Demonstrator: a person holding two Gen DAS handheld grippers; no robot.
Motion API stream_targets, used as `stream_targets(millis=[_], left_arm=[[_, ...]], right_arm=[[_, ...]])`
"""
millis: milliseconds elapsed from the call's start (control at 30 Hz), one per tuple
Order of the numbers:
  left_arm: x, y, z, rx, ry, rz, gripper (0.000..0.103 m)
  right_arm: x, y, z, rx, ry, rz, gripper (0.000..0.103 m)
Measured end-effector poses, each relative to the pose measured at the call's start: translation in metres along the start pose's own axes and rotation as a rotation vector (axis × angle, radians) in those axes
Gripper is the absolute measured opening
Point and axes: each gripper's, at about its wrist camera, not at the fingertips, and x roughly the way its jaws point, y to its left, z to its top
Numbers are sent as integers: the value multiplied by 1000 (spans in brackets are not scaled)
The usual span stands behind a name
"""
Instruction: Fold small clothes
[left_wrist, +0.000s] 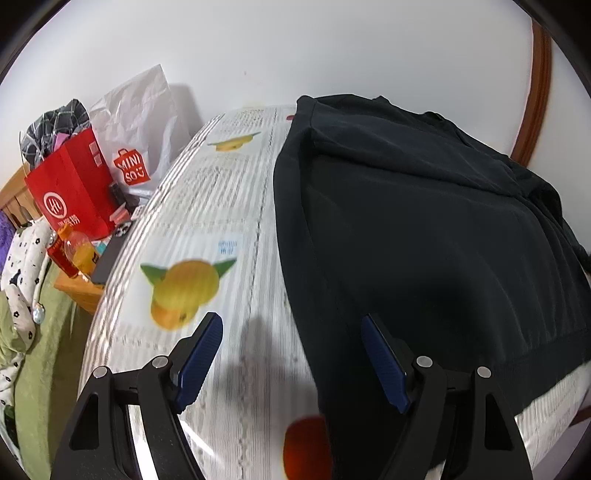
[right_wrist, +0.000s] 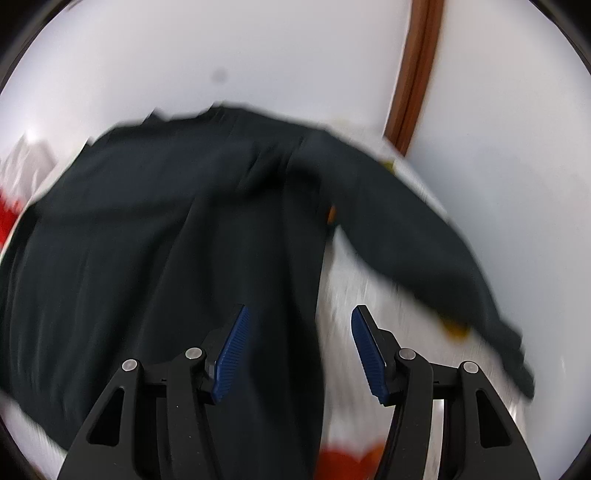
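Note:
A black long-sleeved top (left_wrist: 424, 229) lies spread on a table covered with a white printed cloth (left_wrist: 207, 229). In the left wrist view my left gripper (left_wrist: 291, 332) stands open above the top's left edge, with nothing between its blue pads. The right wrist view is blurred. It shows the same black top (right_wrist: 166, 236) with one sleeve (right_wrist: 424, 251) stretched out to the right. My right gripper (right_wrist: 299, 325) is open over the top's right edge and the bare cloth (right_wrist: 347, 280), and its pads (right_wrist: 365, 343) press on nothing.
Left of the table stand a red paper bag (left_wrist: 74, 192), a white Miniso bag (left_wrist: 136, 125), an orange drink bottle (left_wrist: 79, 251) and a small wooden stand (left_wrist: 79, 291). Green bedding (left_wrist: 48, 350) lies further left. A white wall and a brown door frame (right_wrist: 417, 70) are behind.

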Motion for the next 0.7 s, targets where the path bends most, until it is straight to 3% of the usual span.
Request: stream_targets(millis=[133,233,300,367,400,433,533,700], left_arm=[[-5,1,-11,-7,-18,-36,72],[-4,0,-17,-18,-14,-59,52],[-1,0,-19,-50,11,-86,33],[1,0,-22,-85,17,-120,21],[0,0,-24,-90,17,-128,14],[-1,0,-25,-93,18,-138,13],[-10,0,-29,-89,13,-123,8],[-27,-2,-43,-59,17,-131,8]], right_arm=[[-11,3,-41,20,18,30,58],[-13,3,-59,51,21,63,58],[-9,3,-68,59,6,68,57],[-3,8,-68,75,-15,67,48],[-4,8,-68,81,-33,61,37],[-6,6,-69,84,-44,45,16],[-15,2,-71,108,-51,78,11],[-30,0,-79,84,-63,80,10]])
